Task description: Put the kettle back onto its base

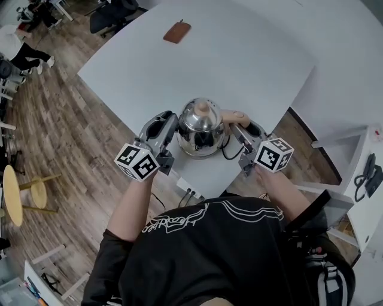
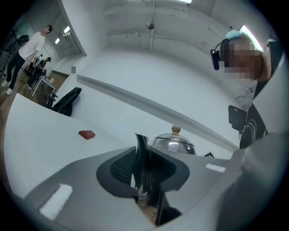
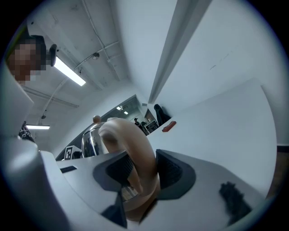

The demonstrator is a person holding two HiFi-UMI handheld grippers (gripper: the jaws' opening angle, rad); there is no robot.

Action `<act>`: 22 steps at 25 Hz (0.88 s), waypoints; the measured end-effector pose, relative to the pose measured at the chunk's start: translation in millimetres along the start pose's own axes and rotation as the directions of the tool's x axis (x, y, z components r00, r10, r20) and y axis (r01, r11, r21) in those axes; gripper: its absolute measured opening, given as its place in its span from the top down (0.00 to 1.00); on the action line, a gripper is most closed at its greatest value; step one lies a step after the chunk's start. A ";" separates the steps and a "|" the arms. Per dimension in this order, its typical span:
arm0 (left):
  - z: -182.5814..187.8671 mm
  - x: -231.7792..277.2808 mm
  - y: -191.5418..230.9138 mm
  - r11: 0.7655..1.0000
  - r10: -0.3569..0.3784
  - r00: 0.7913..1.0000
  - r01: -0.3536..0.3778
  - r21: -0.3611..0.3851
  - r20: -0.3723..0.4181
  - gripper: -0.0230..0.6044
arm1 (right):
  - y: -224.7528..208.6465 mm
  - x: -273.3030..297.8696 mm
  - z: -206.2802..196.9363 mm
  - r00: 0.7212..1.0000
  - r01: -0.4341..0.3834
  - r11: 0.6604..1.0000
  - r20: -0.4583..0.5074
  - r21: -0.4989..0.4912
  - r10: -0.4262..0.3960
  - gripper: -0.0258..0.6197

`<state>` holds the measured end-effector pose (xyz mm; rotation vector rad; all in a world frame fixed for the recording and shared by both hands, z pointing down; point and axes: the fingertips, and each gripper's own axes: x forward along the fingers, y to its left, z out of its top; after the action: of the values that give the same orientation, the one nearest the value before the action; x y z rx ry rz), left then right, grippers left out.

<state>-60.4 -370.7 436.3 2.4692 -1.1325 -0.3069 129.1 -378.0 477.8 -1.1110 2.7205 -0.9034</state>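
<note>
Shiny steel kettle [image 1: 200,128] at white worktop's [image 1: 239,54] near edge
Left gripper [image 1: 172,124] jaws pinch its spout [image 2: 141,146], right gripper [image 1: 242,128] jaws its tan handle [image 3: 135,144]; seating unconfirmed.

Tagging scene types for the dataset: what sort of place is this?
Probably an open-plan office or lab. It has a big white table, a wood-plank floor, black office chairs, and people standing among desks in the background.
</note>
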 end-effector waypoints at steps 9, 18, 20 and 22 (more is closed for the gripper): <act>-11.6 1.4 13.3 0.999 0.020 1.000 -0.020 0.045 0.005 0.86 | -10.8 11.6 -18.2 0.998 -0.011 0.995 -0.057 -0.097 0.005 0.73; -17.0 -4.9 11.6 0.999 0.036 0.998 -0.037 0.017 0.053 0.86 | -13.2 12.9 -13.7 0.999 -0.009 0.995 -0.053 -0.097 0.004 0.73; -17.4 -4.8 11.6 0.999 0.034 0.998 -0.035 0.013 0.053 0.86 | -13.7 13.7 -12.3 0.999 -0.012 0.994 -0.053 -0.110 0.006 0.73; -20.1 -6.0 12.1 0.999 0.035 0.998 -0.035 0.004 0.043 0.86 | -13.2 13.2 -13.6 0.998 -0.013 0.992 -0.061 -0.126 0.005 0.74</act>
<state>-65.1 -367.8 459.8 2.4549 -1.1937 -0.3486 123.8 -387.5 498.2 -1.1080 2.8651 -0.7863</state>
